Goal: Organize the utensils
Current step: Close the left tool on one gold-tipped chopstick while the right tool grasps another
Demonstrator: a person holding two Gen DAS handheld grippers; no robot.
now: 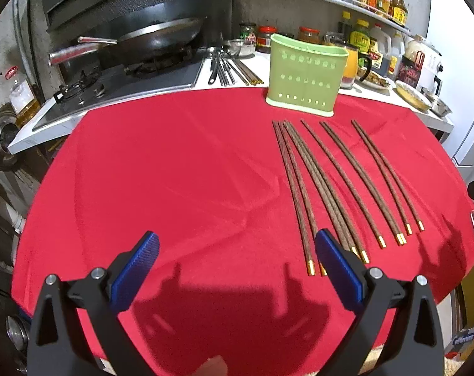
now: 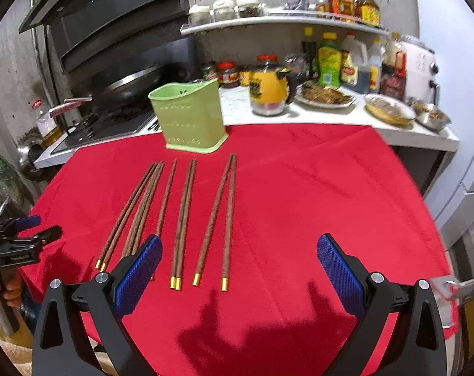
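No text can be read. The labels on the bottles (image 2: 329, 65) and jars (image 1: 266, 39) along the desk and on the shelf (image 2: 284, 20) show print, but it is too blurred to make out.

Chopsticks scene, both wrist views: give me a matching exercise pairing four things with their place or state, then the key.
Column one:
1. chopsticks
2. green utensil holder
3. wok
4. left gripper

Column two:
A. on the stove burner
B. standing upright at the far edge of the red cloth
C. lying flat on the cloth, gold tips nearest the cameras
D. open and holding nothing

Pairs: 1-C, 2-B, 3-A, 4-D
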